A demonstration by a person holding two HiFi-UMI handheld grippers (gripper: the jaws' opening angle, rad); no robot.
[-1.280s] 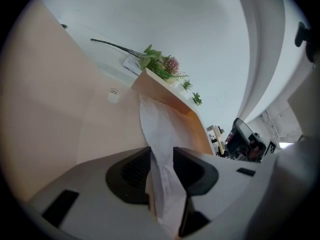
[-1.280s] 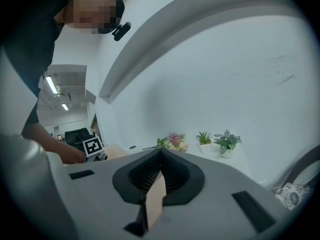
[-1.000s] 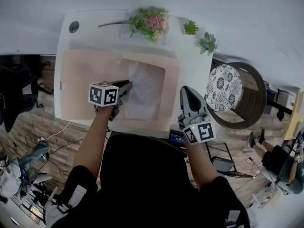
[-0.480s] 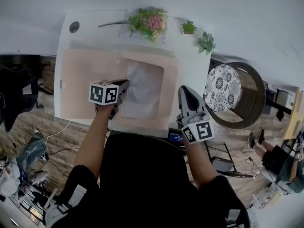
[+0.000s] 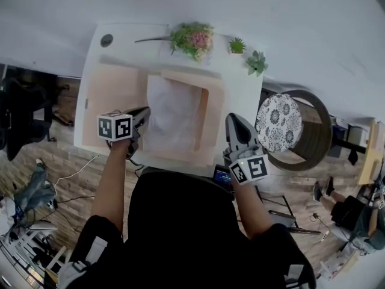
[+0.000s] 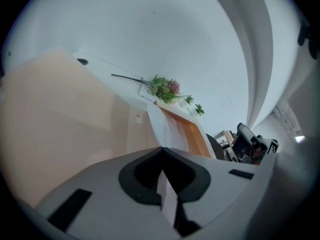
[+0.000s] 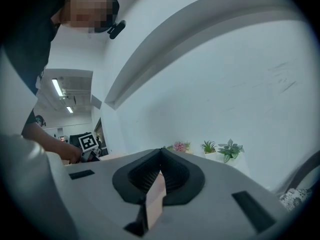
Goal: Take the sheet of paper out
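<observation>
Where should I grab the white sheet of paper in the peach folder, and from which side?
Its left edge, coming from the left. The peach folder frames the sheet of paper on the far and right sides, while the left edge lies free, so it likely slides out that way. The left gripper is shut there; the right gripper pinches the folder.

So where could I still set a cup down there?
Bare: the table strip between the peach folder and right edge, in front of the potted plants; the back left corner by the cable hole. Crowded: the middle, under folder and sheet of paper, and the back edge with flowers.
</observation>
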